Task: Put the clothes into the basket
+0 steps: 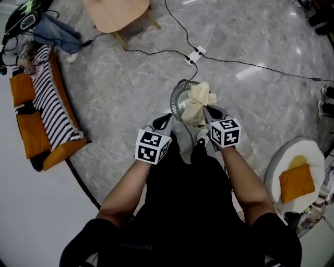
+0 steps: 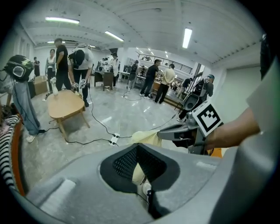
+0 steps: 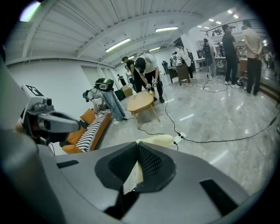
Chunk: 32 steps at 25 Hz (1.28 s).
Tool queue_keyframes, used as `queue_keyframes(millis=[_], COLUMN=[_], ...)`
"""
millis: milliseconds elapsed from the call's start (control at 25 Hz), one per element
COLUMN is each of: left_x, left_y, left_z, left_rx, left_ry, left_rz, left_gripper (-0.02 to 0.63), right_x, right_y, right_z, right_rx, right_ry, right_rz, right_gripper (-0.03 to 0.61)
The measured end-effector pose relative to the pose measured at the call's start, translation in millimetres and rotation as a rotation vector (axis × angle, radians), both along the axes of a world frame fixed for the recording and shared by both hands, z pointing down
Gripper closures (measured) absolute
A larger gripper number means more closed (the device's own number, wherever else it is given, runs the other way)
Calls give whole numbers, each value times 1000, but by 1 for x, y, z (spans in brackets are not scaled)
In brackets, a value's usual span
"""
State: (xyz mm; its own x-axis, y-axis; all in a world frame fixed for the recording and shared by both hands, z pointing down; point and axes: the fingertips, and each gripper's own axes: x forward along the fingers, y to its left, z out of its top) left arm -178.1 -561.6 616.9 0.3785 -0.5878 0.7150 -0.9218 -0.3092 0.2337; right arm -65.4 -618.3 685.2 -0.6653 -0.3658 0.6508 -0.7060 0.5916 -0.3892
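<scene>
A cream cloth [image 1: 198, 103] hangs bunched over a round grey mesh basket [image 1: 176, 97] on the floor in front of me. My right gripper [image 1: 207, 110] is shut on the cloth's upper right side. My left gripper [image 1: 171, 120] is shut on its lower left part. In the left gripper view the jaws are pressed together with the cream cloth [image 2: 147, 137] showing past and below them, and the right gripper [image 2: 187, 131] is just beyond. The right gripper view shows the same cloth [image 3: 158, 141] pinched between closed jaws, with the left gripper [image 3: 45, 120] off to the left.
A sofa [image 1: 40, 114] with a striped blanket and orange cushions stands at the left. A wooden table [image 1: 118, 14] is at the back. A power strip [image 1: 195, 53] and cables cross the floor. A white round seat [image 1: 296, 177] with an orange cushion is at the right. Several people stand far off.
</scene>
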Motion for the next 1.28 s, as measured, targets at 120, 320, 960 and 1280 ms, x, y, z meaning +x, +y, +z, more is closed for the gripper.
queue_keyframes(millis=[120, 320, 960, 1280], left_x=[-8, -16, -31, -35], left_y=[-11, -19, -26, -31], left_z=[18, 54, 143, 158], left_rx=[-25, -79, -226, -262], left_ry=[13, 28, 43, 49], left_rz=[31, 80, 113, 127], left_gripper=[611, 611, 611, 611], right_x=[-6, -13, -33, -26], right_y=[-4, -7, -12, -4], right_z=[36, 95, 218, 265], right_rx=[-24, -102, -286, -380], right_ry=[55, 125, 264, 373], right_rz=[13, 58, 56, 37], right_gripper=[560, 560, 560, 558])
